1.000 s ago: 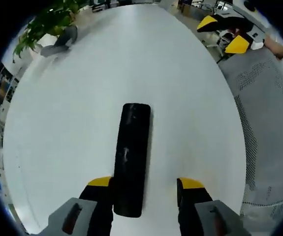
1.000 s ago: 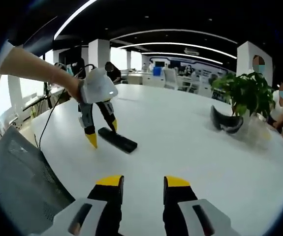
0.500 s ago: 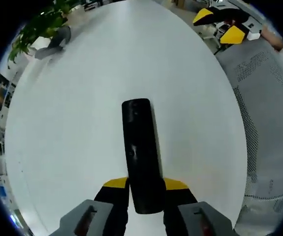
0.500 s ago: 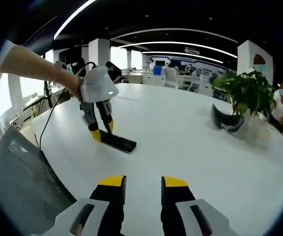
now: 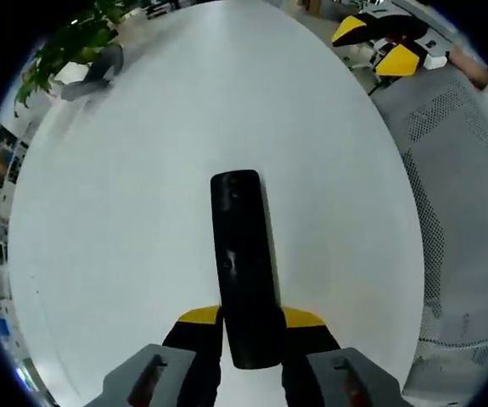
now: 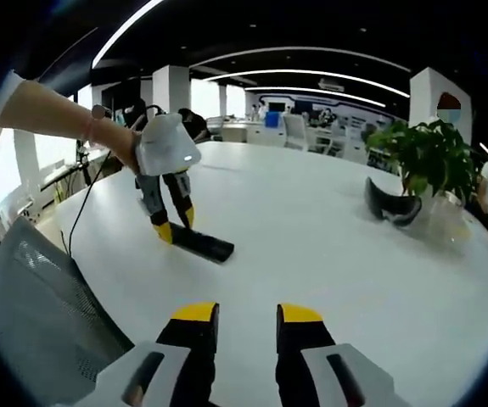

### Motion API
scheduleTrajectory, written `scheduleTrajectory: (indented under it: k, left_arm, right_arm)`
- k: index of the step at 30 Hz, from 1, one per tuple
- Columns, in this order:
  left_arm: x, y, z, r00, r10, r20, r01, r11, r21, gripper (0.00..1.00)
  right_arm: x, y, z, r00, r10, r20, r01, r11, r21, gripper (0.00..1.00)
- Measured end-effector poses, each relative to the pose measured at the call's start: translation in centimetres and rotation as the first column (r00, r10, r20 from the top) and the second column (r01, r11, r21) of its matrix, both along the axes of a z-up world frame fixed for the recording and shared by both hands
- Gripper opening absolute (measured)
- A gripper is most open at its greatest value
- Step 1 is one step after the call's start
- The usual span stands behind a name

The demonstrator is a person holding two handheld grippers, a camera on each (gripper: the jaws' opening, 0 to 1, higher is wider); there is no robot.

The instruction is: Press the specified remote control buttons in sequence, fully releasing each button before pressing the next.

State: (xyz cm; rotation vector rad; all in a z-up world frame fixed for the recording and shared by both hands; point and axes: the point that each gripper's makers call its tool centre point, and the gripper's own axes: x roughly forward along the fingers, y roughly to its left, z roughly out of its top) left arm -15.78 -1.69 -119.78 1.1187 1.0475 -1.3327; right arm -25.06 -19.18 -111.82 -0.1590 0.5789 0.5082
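A black remote control [image 5: 244, 263] lies lengthwise on the white table [image 5: 142, 212] in the left gripper view. My left gripper [image 5: 250, 320] is shut on its near end, a yellow tip pressed to each side. The right gripper view shows that same left gripper [image 6: 174, 226] held by a person's hand, clamped on the end of the remote [image 6: 201, 245] on the table. My right gripper [image 6: 248, 314] hovers above the table's near edge, jaws slightly apart with nothing between them. It appears far off as the right gripper [image 5: 378, 47] in the left gripper view.
A potted plant [image 6: 426, 157] stands at the table's far right beside a dark headset-like object [image 6: 389, 208]. A grey mesh chair [image 6: 48, 314] sits by the table's near left edge. A cable [image 6: 78, 212] trails off the left side. People sit in the background.
One second ago my left gripper's jaws stood wide apart beside the remote; they then closed on its near end. Since half a second ago nothing has visibly moved.
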Motion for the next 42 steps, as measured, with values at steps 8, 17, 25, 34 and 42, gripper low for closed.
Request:
scheduleTrajectory:
  k: [8,17,25,34,42]
  left_arm:
    - [-0.9,0.2,0.0,1.0,0.03,-0.001,-0.03,0.999,-0.043,0.24]
    - [-1.5,0.1,0.1,0.999,0.035,0.011,-0.034,0.997,-0.071,0.24]
    - [-1.7,0.1,0.1,0.999,0.045,0.008,-0.044,0.994,-0.096,0.24]
    - [-2.0,0.1,0.1,0.997,0.072,0.005,-0.07,0.99,-0.124,0.24]
    - [-2.2,0.0,0.2,0.996,0.087,-0.002,-0.086,0.988,-0.125,0.24]
  right_arm:
    - [0.0,0.0,0.0,1.0,-0.001,-0.001,0.001,1.0,0.006,0.23]
    - [-0.1,0.2,-0.1,1.0,0.013,-0.009,-0.013,1.0,0.008,0.23]
    - [-0.2,0.2,-0.3,1.0,0.021,-0.015,-0.021,1.0,0.004,0.21]
    - [-0.4,0.5,-0.6,0.999,0.038,-0.032,-0.038,0.999,-0.009,0.2]
    - [-0.4,0.5,-0.7,0.998,0.041,-0.037,-0.041,0.999,-0.009,0.2]
